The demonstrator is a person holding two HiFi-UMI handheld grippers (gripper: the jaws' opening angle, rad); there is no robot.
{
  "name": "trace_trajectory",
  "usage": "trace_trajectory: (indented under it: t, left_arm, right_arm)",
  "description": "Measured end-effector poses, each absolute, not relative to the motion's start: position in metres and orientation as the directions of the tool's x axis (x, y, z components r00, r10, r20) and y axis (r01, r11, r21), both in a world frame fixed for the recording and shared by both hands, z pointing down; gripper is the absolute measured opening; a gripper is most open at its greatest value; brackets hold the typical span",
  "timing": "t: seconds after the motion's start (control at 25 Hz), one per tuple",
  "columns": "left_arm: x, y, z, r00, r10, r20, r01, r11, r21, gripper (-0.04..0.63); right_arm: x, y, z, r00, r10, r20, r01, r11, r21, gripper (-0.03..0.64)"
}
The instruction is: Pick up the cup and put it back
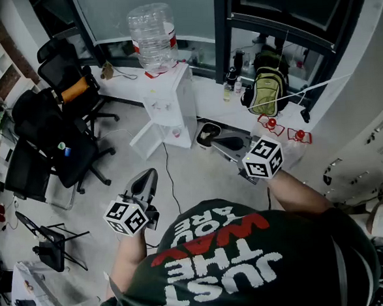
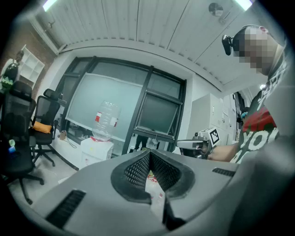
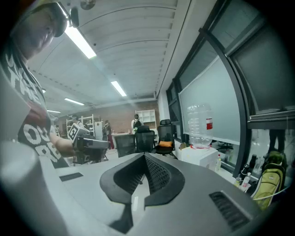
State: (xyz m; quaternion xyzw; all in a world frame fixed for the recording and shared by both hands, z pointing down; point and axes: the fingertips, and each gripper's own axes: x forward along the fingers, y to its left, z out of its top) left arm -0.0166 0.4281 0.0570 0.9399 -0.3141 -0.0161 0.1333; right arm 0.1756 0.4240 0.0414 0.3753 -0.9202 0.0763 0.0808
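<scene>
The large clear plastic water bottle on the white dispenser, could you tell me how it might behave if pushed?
The large clear plastic water bottle looks mostly empty, so probably light for its size. Perched neck-down on the white dispenser cabinet, it might rock or tip if pushed high.

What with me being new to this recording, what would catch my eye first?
The big clear water bottle on its white dispenser stands by the window, straight ahead. A yellow-green backpack sits on the ledge to its right, and black office chairs crowd the left. Near the person, the left gripper and right gripper hold nothing, jaws together.
</scene>
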Motion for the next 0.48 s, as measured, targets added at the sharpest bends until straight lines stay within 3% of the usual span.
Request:
trace_trajectory:
  t: [0.48]
  left_arm:
    - [0.053,0.443,0.062,0.782,-0.621,0.055,-0.610,-0.742,0.280,0.003]
  right_arm:
    - [0.234,0.429,0.040,-0.737,-0.644,0.206,-0.668,0.739,-0.083,0.034]
